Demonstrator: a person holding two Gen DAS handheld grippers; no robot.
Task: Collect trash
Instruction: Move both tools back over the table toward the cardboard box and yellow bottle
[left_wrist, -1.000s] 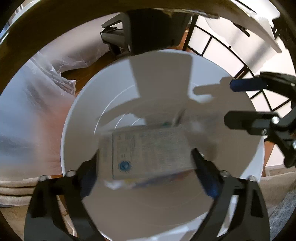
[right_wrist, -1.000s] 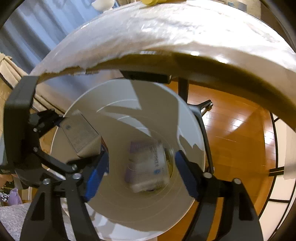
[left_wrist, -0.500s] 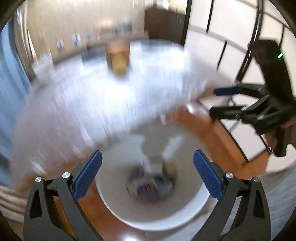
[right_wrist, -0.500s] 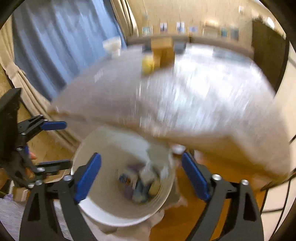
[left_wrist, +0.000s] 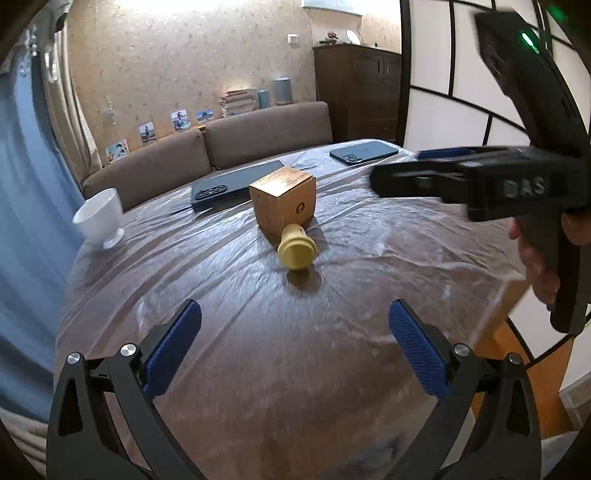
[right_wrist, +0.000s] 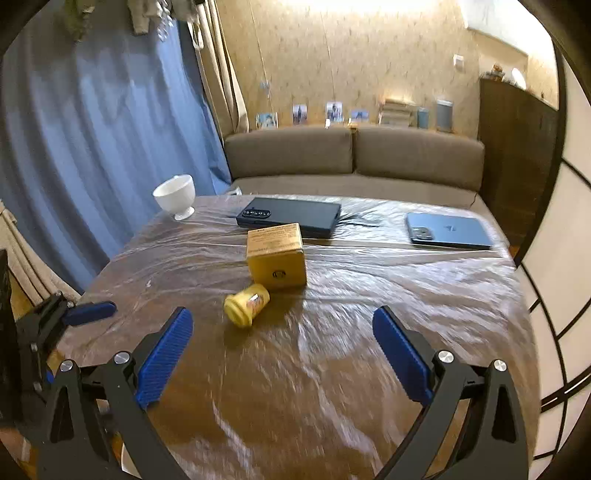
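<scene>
A yellow cardboard box (left_wrist: 284, 201) (right_wrist: 277, 258) stands mid-table on the plastic-covered table (left_wrist: 258, 387). A small yellow jar (left_wrist: 296, 249) (right_wrist: 246, 304) lies on its side just in front of the box. My left gripper (left_wrist: 294, 310) hovers open over the near part of the table with nothing between its fingers. My right gripper (right_wrist: 282, 314) is also empty, its jaws still opening. In the left wrist view a hand holds the right gripper (left_wrist: 399, 166) at the right. The trash bin is out of view.
A white footed cup (left_wrist: 99, 218) (right_wrist: 175, 195) stands at the table's far left. A dark phone (right_wrist: 291, 218) and a blue phone (right_wrist: 448, 230) lie behind the box. Beyond the table are a brown sofa (right_wrist: 354, 158), a blue curtain on the left and a panelled screen on the right.
Both grippers rose from inside the white bin to above the table. The left let go of its grey carton and the right of its packet; both fell into the bin, which has left view.
</scene>
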